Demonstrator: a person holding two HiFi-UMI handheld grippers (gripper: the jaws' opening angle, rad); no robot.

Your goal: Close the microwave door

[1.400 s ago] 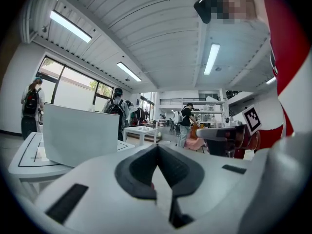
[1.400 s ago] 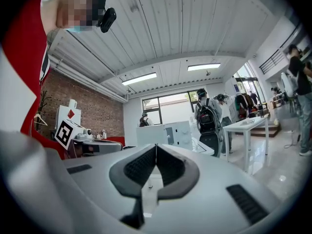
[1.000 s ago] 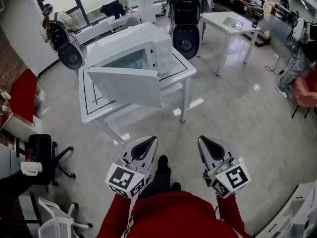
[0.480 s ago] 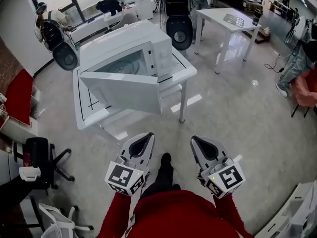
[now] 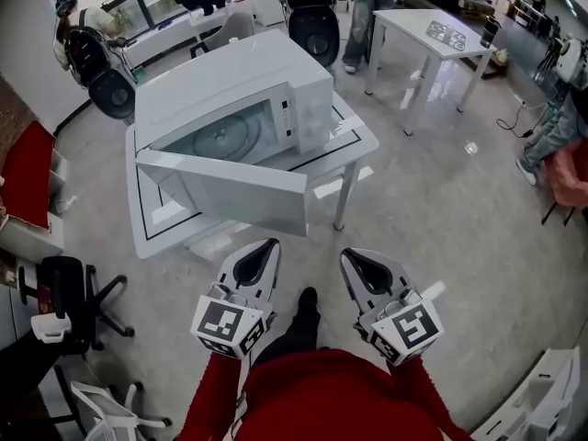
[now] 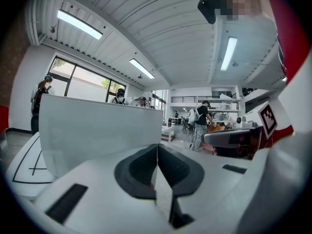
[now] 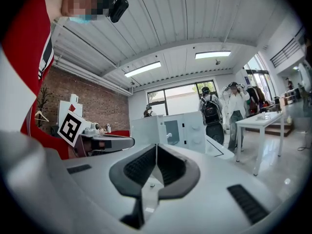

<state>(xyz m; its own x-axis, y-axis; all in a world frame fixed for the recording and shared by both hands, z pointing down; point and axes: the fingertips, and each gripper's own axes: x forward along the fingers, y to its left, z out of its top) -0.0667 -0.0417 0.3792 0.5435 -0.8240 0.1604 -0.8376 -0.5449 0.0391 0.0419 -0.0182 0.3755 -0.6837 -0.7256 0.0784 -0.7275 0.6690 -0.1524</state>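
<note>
Both grippers are held out in front of the body, side by side and apart, pointed forward and roughly level. The left gripper [image 5: 264, 246] is seen with its fingers [image 6: 146, 167] pressed together, nothing between them. The right gripper [image 5: 348, 254] is likewise closed and empty. Red sleeves [image 5: 213, 395] are worn on both arms.

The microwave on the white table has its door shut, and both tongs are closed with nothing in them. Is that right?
Not quite: the door stands open, swung out toward the person, as the head view shows. The rest holds: the microwave sits on the white table, and the left tongs and right tongs are both closed and empty.
</note>
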